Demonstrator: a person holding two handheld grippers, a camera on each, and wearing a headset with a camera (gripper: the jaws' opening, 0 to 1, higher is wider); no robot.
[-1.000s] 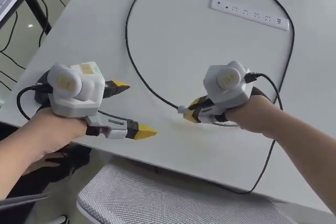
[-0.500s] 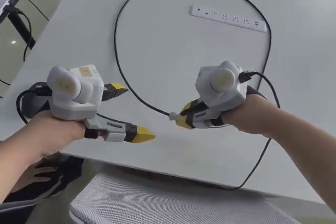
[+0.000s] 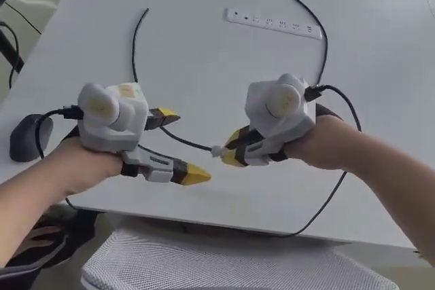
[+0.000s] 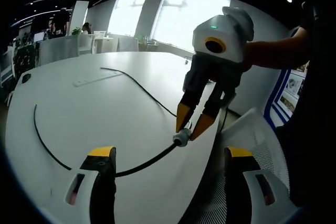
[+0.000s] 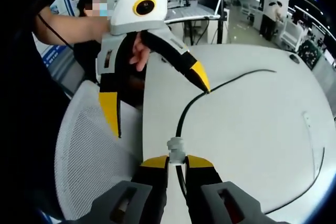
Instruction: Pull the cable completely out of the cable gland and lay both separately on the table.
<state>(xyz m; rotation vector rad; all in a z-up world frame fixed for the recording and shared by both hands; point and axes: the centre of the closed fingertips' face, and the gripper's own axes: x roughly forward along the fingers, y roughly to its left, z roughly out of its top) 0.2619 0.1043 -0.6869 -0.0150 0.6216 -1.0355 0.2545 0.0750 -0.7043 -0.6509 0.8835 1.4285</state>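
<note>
A: How is the right gripper (image 5: 177, 161) set?

B: Its jaws are drawn narrow, and the white cable gland (image 5: 176, 149) is pinched at their yellow tips. Most of the gland is left protruding just ahead of them.

A: And the cable?

B: The black cable (image 3: 134, 59) is seen threaded through the gland. Ahead of the right tips it is led between the jaws of the left gripper (image 3: 182, 145). From there it is curved away in a wide arc over the table (image 3: 217, 79). A white power strip (image 3: 274, 24) is laid well beyond both grippers.

A: Is anything held by the left gripper?

B: Nothing is held. Its jaws are spread wide, one to each side of the cable, and no contact with the cable can be made out.

A: What is hidden?

B: Behind the gland a dark strand is seen between the right jaws, but its course is covered by the gripper body. Whether the gland is touching the table cannot be told.
</note>
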